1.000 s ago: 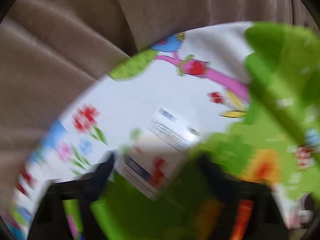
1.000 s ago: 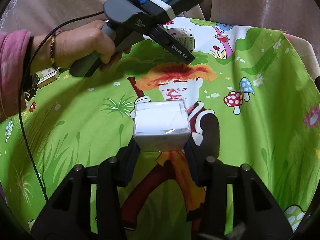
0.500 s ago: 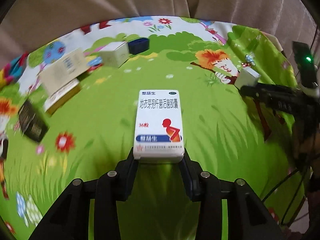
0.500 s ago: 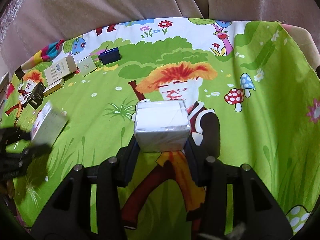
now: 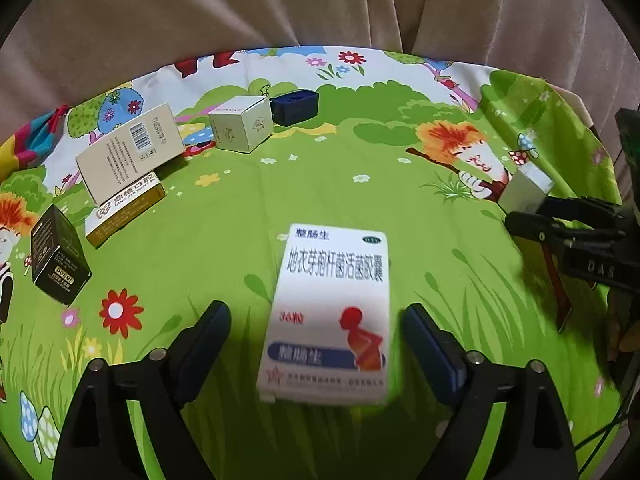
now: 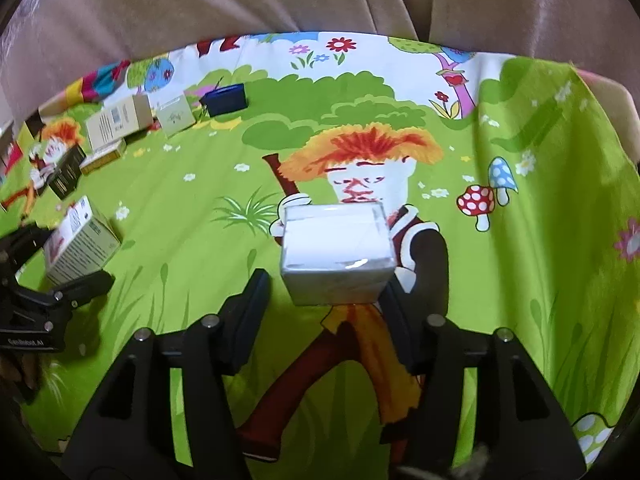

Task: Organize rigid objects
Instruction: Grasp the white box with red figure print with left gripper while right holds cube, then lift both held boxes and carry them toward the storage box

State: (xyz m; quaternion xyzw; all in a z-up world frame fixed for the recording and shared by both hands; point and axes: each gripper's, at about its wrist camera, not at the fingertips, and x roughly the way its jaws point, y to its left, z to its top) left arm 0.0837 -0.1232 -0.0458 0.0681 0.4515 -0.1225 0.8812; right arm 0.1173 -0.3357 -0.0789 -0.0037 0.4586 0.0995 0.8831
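A white medicine box with blue lettering and a red figure lies flat on the green cartoon cloth. My left gripper straddles it, jaws opening, with a gap between each pad and the box. A small glossy white cube box rests on the cloth between the fingers of my right gripper. Its jaws are opening too, and the left pad stands clear of the cube. Each gripper shows in the other's view: the right gripper beside the cube, the left gripper at the medicine box.
Along the cloth's far left sit a beige barcode box leaning on a gold-and-white box, a black box, a white cube carton and a dark blue box. Beige drapery rises behind the cloth.
The left gripper swung across with the medicine box, then spread its jaws off it. The right gripper stayed put and its jaws spread away from the white cube.
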